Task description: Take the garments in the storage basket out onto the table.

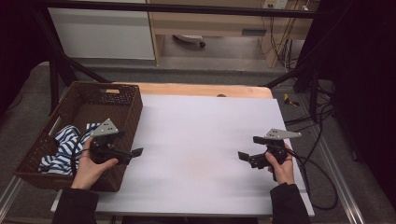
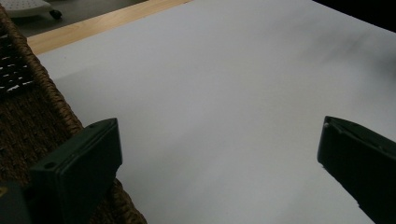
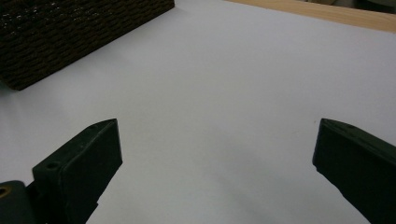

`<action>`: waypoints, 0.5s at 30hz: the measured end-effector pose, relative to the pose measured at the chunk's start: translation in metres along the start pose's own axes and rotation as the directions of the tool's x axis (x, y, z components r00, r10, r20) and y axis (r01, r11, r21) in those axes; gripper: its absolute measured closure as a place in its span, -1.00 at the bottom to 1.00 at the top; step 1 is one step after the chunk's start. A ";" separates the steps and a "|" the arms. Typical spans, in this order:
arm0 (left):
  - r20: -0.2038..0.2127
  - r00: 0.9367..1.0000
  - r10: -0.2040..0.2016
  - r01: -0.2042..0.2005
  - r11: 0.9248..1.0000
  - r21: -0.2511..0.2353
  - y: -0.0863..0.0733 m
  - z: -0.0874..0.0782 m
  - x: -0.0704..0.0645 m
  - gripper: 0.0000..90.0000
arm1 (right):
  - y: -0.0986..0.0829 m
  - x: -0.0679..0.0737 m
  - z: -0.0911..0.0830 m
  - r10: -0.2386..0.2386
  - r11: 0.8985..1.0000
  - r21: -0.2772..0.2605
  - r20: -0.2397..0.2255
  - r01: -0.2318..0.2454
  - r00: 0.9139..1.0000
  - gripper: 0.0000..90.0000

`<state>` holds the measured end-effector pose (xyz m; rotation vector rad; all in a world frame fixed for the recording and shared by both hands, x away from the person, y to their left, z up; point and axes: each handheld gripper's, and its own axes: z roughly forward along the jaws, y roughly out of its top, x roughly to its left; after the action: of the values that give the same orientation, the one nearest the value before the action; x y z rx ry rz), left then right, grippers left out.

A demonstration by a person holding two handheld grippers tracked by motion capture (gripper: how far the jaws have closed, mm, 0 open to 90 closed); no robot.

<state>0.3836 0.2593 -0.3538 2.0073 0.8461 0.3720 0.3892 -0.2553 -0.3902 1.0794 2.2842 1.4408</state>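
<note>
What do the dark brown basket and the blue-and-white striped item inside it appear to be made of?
The dark brown basket looks like woven wicker or rattan with a matt finish: its walls show tight braided rows. The blue-and-white striped item seems to be soft fabric, probably knit cotton, since it lies crumpled in folds; the exact fibre cannot be told.

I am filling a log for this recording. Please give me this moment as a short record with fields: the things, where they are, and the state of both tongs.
surface: white table top, wooden edge at the far side
basket: dark woven basket at the table's left edge
basket content: blue and white striped cloth, crumpled inside
left tongs: open, holding nothing, above the basket's near right corner
right tongs: open, holding nothing, above the right part of the table
contact: neither tongs touch the cloth
</note>
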 end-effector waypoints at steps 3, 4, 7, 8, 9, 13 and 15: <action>-0.002 1.000 0.002 -0.002 1.000 -0.001 0.000 -0.001 0.000 -1.00 | 0.000 0.000 0.000 0.001 1.000 0.002 0.003 -0.001 1.000 -0.96; -0.001 1.000 0.002 -0.002 1.000 -0.001 0.001 -0.001 0.000 -1.00 | 0.000 0.000 0.000 0.003 1.000 0.003 0.002 -0.003 1.000 -0.96; -0.006 1.000 0.004 -0.004 1.000 -0.002 0.001 -0.002 0.000 -1.00 | -0.001 0.000 0.000 0.007 1.000 0.007 0.005 -0.007 1.000 -0.96; -0.006 1.000 0.004 -0.004 1.000 -0.002 0.001 -0.002 0.000 -1.00 | -0.001 0.000 0.000 0.010 1.000 0.007 0.004 -0.010 1.000 -0.96; -0.006 1.000 0.002 -0.002 1.000 -0.003 0.002 -0.003 0.000 -1.00 | -0.001 0.000 0.000 0.009 1.000 0.007 0.005 -0.009 1.000 -0.96; -0.010 1.000 -0.002 0.002 1.000 0.000 0.003 -0.004 0.001 -1.00 | 0.000 -0.001 -0.001 0.009 1.000 0.001 0.006 -0.009 1.000 -0.96; -0.013 1.000 -0.002 0.002 1.000 0.001 0.003 -0.004 0.001 -1.00 | 0.000 -0.001 -0.001 0.008 1.000 -0.002 0.006 -0.008 1.000 -0.96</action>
<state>0.3833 0.2619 -0.3491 2.0065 0.8570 0.3841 0.3892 -0.2567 -0.3901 1.0917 2.2763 1.4406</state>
